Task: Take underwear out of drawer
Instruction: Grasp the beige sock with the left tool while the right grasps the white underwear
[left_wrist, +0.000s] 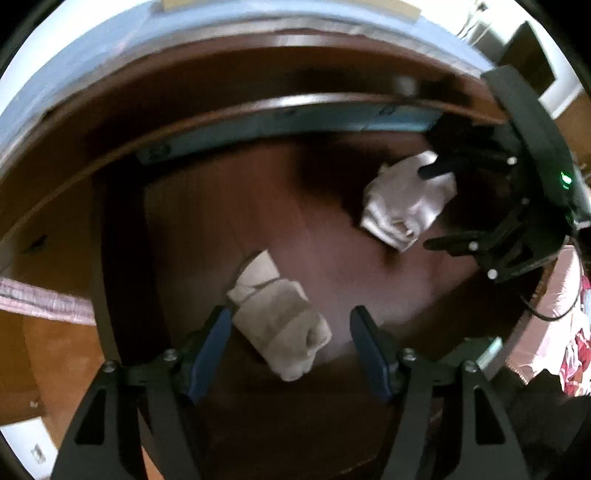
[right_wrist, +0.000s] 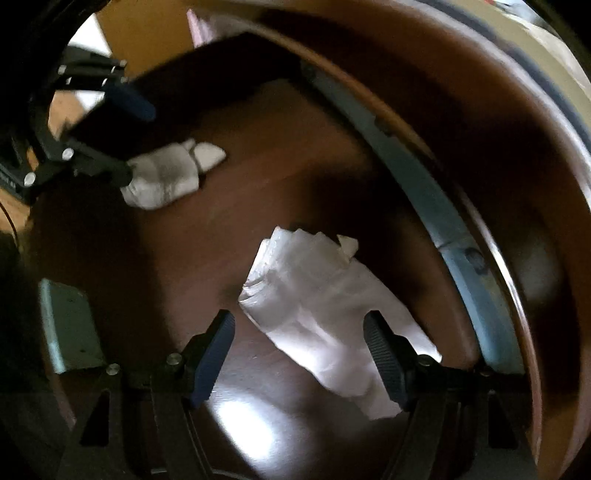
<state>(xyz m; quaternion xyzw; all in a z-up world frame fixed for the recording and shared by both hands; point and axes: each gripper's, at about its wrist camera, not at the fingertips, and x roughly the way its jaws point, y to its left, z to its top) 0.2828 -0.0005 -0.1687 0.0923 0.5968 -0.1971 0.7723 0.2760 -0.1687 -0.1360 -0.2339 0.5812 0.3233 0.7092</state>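
The dark reddish-brown wooden drawer bottom (left_wrist: 258, 206) carries two folded pieces of pale cloth, well apart. One beige folded bundle (left_wrist: 280, 317) lies near the drawer's left wall; the other, a white folded bundle (left_wrist: 402, 203), lies near the pale blue-grey back rail (left_wrist: 280, 118).

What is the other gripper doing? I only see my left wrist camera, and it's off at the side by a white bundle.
Observer: The right gripper has its jaws open on either side of the white folded underwear, not squeezing it.
Operator: Anything else near it?
Observer: A grey metal bracket, left of that gripper.
Operator: Is it dark there?
Observer: Partly. A bright patch of light falls on the drawer floor below the jaws.
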